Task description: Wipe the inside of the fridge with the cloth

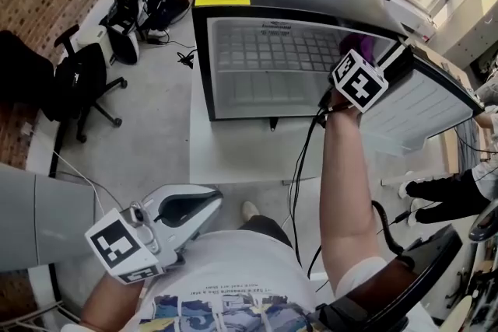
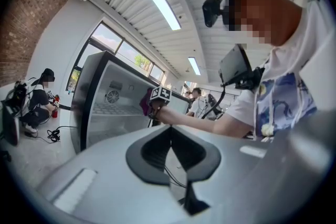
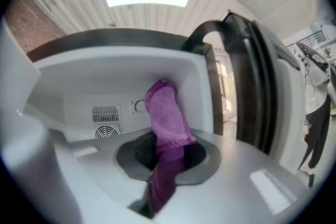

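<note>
**Purple cloth up inside fridge, R side**

R claw clamped on fuzzy purple cloth. Cloth end sticks up past the jaws inside the open black mini fridge w/ white interior, near round dial on back wall. Contact w/ wall unclear. L claw pressed together, nothing in it, low by torso, well apart from fridge. Fridge on white surface.
</note>
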`<state>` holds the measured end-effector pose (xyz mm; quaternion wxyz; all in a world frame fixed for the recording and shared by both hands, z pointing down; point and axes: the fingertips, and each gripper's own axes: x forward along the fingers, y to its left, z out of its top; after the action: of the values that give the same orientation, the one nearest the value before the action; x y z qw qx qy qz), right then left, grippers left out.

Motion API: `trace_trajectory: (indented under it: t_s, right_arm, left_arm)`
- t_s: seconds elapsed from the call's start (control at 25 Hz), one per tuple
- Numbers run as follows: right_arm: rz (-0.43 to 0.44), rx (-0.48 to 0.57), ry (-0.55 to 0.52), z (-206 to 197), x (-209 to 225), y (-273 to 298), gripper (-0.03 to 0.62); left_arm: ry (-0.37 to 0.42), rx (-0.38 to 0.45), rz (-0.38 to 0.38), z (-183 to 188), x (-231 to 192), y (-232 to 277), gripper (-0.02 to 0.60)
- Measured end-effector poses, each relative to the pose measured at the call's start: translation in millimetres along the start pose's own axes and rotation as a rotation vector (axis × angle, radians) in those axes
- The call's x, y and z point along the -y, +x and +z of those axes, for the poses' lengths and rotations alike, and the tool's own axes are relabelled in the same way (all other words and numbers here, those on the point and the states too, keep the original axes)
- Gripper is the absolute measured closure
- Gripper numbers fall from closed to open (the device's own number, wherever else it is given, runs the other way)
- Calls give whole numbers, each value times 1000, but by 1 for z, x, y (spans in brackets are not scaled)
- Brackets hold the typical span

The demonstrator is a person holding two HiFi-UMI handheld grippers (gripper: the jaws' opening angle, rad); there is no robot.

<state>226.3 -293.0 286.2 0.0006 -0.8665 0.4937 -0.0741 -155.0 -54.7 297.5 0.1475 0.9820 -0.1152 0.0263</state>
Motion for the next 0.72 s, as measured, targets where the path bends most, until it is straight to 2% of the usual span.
trace_trajectory:
  t_s: [0.24, 0.44, 0.56, 0.72]
  right_arm:
    - [-43, 5, 6, 0, 24, -29, 542]
    - [-39, 17, 6, 2, 35, -55, 542]
    - [2, 26, -8, 5, 32, -72, 542]
    - [128, 36, -59, 8, 10, -94, 542]
  left_arm:
    - [-5, -18, -48, -5, 12, -7, 574]
    - [-1, -24, -79, -7, 23, -9, 574]
    - [2, -29, -92, -9, 29, -8, 574]
    - [3, -30, -102, -11, 34, -3, 574]
